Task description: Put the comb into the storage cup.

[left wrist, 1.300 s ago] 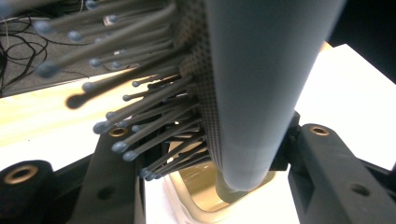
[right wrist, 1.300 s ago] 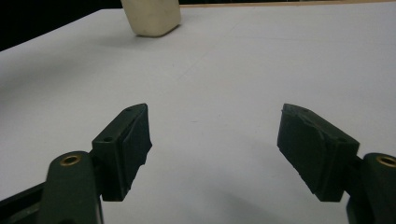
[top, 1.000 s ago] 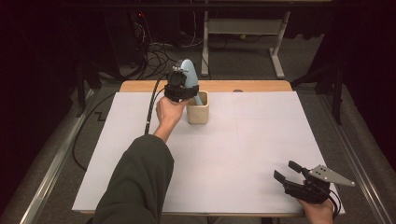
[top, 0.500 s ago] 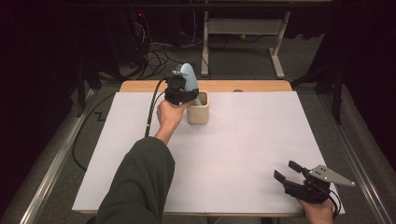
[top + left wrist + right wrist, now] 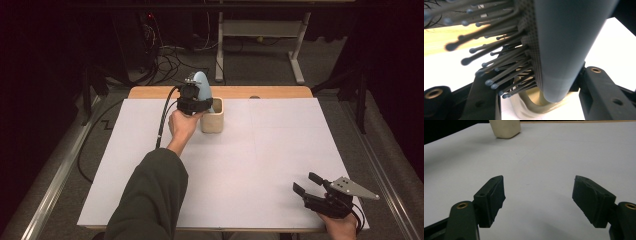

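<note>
White table (image 5: 260,165) broadly bare, left gripper (image 5: 192,100) jaws clamping hairbrush (image 5: 202,87) over far-edge cup (image 5: 212,117), right gripper (image 5: 312,187) jaws apart.

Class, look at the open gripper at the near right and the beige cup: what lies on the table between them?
Nothing: between the right gripper and the cup there is bare white table, as the right gripper view shows.

A white-covered table (image 5: 260,165) with a wooden far edge carries a beige cup (image 5: 212,121).

Left gripper (image 5: 199,106) holds blue hairbrush (image 5: 201,89) over beige cup (image 5: 212,120)
</note>
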The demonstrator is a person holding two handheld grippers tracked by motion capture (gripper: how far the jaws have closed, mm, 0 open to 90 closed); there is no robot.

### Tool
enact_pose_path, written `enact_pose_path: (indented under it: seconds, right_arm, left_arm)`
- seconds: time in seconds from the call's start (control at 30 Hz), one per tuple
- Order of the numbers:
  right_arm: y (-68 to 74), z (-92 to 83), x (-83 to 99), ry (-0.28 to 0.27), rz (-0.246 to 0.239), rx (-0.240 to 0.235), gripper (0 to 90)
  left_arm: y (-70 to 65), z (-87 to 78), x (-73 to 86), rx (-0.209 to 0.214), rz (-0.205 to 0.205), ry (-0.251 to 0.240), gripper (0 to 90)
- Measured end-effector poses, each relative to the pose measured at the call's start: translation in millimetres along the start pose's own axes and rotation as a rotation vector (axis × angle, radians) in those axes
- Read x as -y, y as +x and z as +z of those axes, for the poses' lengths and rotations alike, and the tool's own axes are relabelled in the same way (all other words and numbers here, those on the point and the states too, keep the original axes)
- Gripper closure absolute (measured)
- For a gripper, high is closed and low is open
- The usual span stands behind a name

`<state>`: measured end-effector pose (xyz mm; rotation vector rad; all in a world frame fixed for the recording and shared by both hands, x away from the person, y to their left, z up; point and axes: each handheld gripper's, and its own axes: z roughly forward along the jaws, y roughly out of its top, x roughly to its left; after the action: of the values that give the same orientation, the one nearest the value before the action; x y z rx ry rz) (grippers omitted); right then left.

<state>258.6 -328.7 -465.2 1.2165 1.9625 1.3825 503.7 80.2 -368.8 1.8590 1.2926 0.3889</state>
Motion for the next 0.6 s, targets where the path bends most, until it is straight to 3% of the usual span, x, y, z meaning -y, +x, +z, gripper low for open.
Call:
enact_pose_path:
  seconds: [0.6]
  right_arm:
    - [0.0, -0.4, 0.0, -0.002, 0.0, -0.001, 26.8]
  left_arm:
    - [-4.8, 3.9, 2.5, -0.01, 0.026, 0.016, 51.2]
